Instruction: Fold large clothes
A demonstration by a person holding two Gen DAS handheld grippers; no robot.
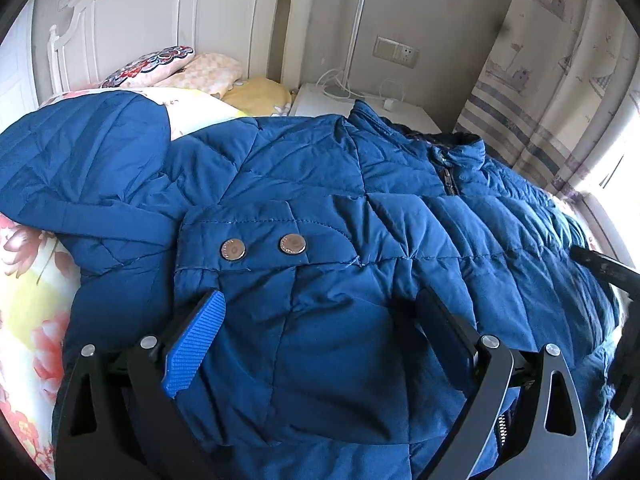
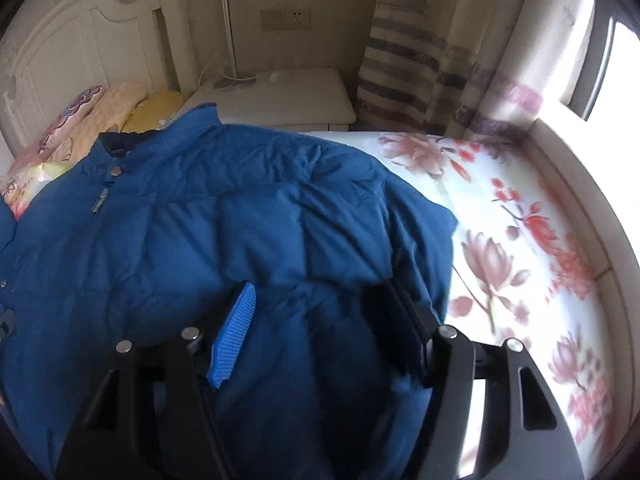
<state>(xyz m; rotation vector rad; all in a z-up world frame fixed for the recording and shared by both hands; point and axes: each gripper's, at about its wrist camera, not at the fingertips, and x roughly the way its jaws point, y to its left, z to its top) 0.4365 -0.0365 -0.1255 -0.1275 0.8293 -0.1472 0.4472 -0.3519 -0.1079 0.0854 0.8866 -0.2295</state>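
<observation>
Covering the bed is a floral sheet (image 2: 516,216); a white headboard (image 1: 160,20), pillows (image 1: 188,70), a white nightstand (image 2: 280,96) and a striped curtain (image 1: 560,80) fill the room behind. Blue quilted jacket (image 1: 320,200) lies spread on the sheet, zipped, collar toward the nightstand, one sleeve cuff folded across its front. Left gripper (image 1: 320,312): jaws apart over the cuff, padding bulging between them. Right gripper (image 2: 316,308): jaws apart over the jacket's side nearest the bare sheet, gripping nothing.

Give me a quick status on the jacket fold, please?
Left tongs open over the jacket, cuff ahead. Right tongs open, nothing pinched. Jacket flat on the bed, zipped. Nothing in the way.
</observation>
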